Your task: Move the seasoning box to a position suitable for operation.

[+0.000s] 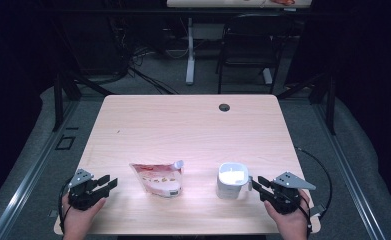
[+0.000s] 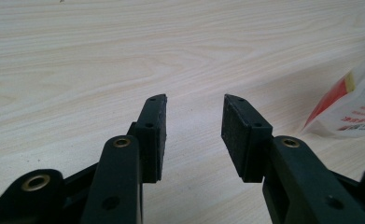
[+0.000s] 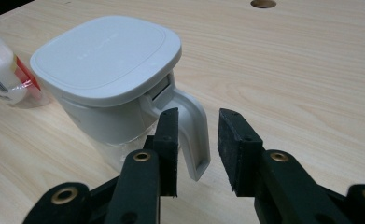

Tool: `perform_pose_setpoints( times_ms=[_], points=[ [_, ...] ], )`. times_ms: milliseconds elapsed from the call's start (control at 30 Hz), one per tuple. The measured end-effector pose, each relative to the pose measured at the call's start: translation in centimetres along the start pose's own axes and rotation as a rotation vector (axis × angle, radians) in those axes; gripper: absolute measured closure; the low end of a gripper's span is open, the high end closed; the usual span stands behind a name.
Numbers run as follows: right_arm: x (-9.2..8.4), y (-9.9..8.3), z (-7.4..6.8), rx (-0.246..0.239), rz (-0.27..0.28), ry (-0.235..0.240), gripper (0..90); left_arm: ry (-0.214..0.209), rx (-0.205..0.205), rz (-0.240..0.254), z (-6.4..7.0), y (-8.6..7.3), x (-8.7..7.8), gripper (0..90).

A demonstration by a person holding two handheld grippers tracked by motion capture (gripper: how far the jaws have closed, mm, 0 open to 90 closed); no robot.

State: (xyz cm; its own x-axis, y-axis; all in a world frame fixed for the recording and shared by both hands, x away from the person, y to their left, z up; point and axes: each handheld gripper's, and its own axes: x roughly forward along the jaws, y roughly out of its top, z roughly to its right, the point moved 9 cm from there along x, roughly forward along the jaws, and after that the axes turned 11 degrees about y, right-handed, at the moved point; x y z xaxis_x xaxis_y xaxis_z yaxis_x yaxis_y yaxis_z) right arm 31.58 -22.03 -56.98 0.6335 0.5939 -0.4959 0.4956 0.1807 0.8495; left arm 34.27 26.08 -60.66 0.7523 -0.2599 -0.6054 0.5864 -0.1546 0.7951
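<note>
A white lidded container with a side handle stands on the wooden table, front right of centre. My right gripper is just right of it. In the right gripper view the jaws of this gripper stand apart on either side of the handle, with a gap to the right pad. A white and red spouted pouch lies flat left of the container. My left gripper rests at the front left, open and with nothing in it. The pouch's corner lies to its right.
A round cable hole sits in the tabletop near the far edge. Beyond the table are a black chair, a white desk leg and cables on the grey floor. The pouch's end lies just behind the container.
</note>
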Motion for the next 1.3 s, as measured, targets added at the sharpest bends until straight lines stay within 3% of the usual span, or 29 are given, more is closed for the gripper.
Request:
perform_pose_setpoints(
  times_ms=[233, 600, 800, 1033, 1300],
  points=[
    [0.1, 0.5, 0.6, 0.016, -0.010, -0.016, 68.3, 0.010, 0.005, -0.015, 0.0, -0.1, 0.1, 58.3],
    [-0.4, 4.1, 0.7, 0.022, -0.018, -0.011, 81.8, 0.016, -0.003, -0.009, -0.1, -0.1, 0.2, 58.1],
    [0.0, 5.9, -0.3, 0.051, -0.067, 0.032, 90.0, 0.025, 0.005, -0.015, -0.2, -0.3, 0.2, 57.8],
    [0.1, 6.0, -1.5, 0.058, -0.113, 0.050, 90.0, 0.032, 0.006, -0.025, -0.4, -0.4, 0.1, 57.8],
    [0.5, 5.5, -1.8, 0.043, -0.136, 0.052, 90.0, 0.034, 0.006, -0.014, -0.3, -0.3, 0.2, 57.9]
  ],
)
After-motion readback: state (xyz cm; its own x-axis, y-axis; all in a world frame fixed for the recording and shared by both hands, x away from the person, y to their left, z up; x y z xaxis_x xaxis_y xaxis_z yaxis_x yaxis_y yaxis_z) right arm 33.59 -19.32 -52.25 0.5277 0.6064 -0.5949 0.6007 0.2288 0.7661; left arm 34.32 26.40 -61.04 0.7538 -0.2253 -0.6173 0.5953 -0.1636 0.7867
